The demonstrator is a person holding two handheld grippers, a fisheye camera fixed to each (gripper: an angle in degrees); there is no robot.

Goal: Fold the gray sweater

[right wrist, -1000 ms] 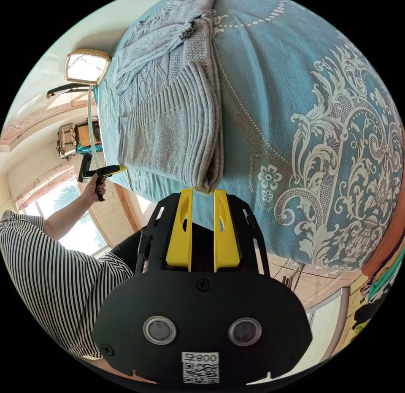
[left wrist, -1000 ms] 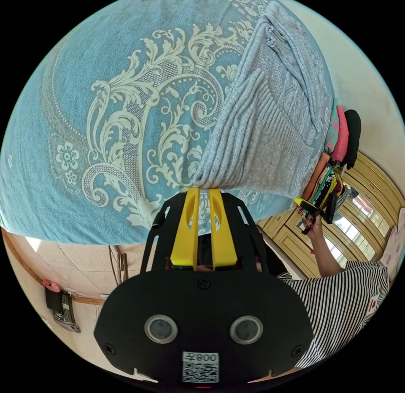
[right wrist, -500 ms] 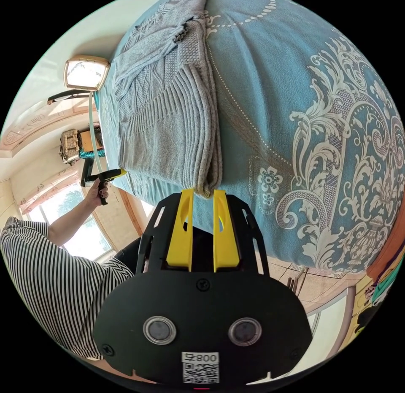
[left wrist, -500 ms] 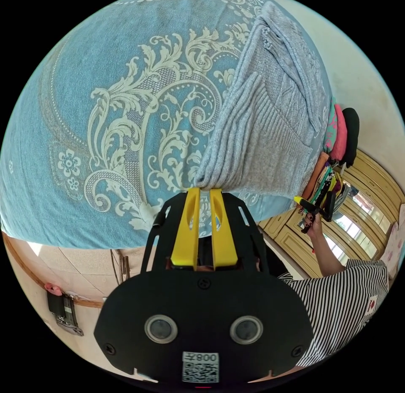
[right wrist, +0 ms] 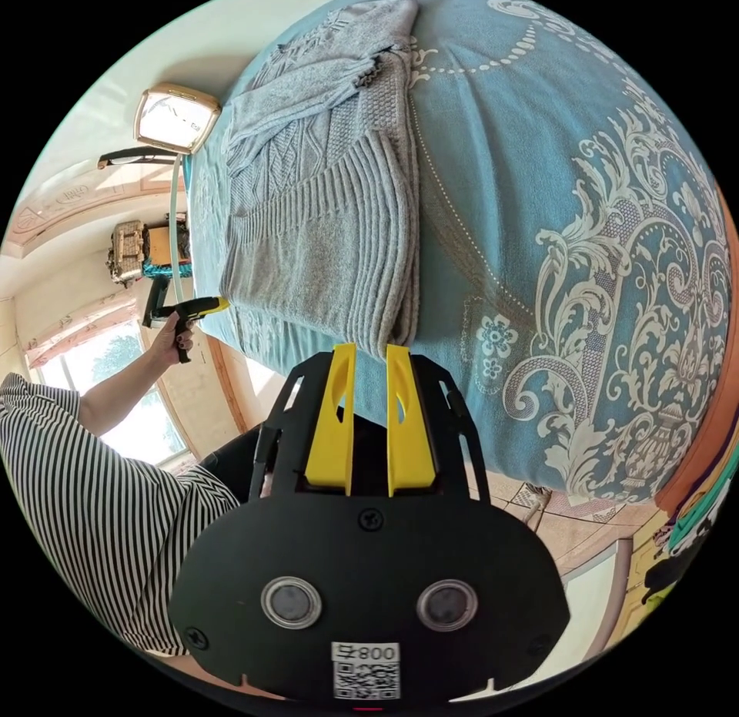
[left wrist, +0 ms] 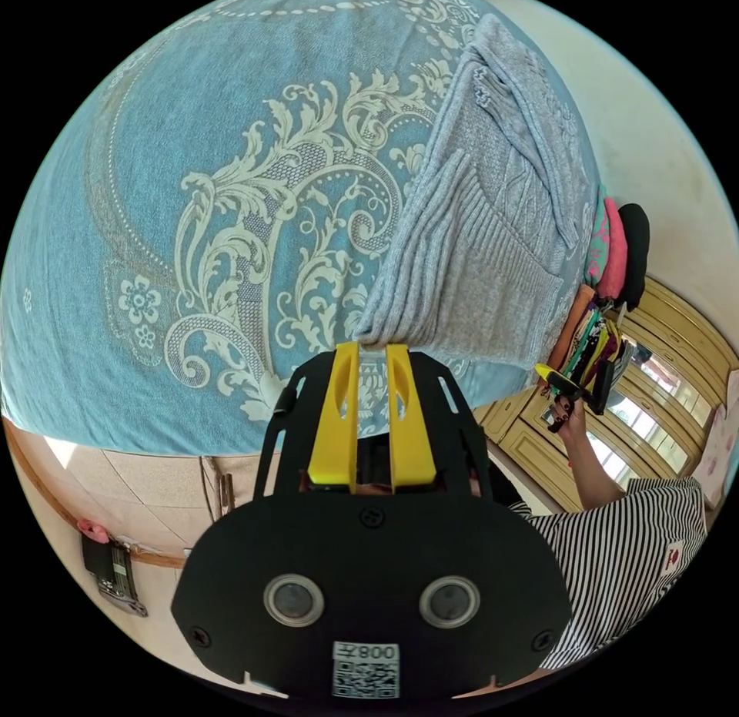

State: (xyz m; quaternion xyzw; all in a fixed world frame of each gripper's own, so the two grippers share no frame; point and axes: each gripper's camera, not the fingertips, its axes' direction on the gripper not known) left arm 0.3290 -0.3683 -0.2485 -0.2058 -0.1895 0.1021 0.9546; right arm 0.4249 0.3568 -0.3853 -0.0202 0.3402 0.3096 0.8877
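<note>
Left gripper view had the bedspread [left wrist: 192, 209] across its left and middle, blue with pale scrollwork, and the gray sweater [left wrist: 477, 263] lying on it toward the right, already doubled into a long stack with its ribbed hem nearest the camera. The left tool [left wrist: 372, 349] sat at a hem corner with its yellow jaws a narrow gap apart; the knit touched the tips, but whether it was pinched between them could not be told. Further right, a pile of coloured clothes [left wrist: 616, 247] lay beyond the sweater, then a wooden cabinet [left wrist: 662, 363] and the person's striped sleeve [left wrist: 631, 547], with the right tool [left wrist: 573, 378] held near the bed edge.

Right gripper view showed, from its left, the striped sleeve [right wrist: 85, 478], a window [right wrist: 131, 417] and the left tool [right wrist: 192, 307] at the far hem corner, then the sweater [right wrist: 331, 209] and open bedspread [right wrist: 585, 247]. The right tool [right wrist: 363, 351] had its jaws narrowly parted just below the other hem corner, apparently off the knit.

The likely trouble was the stacked layers: a shallow bite could catch only the top ply, so the fold would slide apart or skew when lifted. The hem also lay close to the bed edge and might slip off.
</note>
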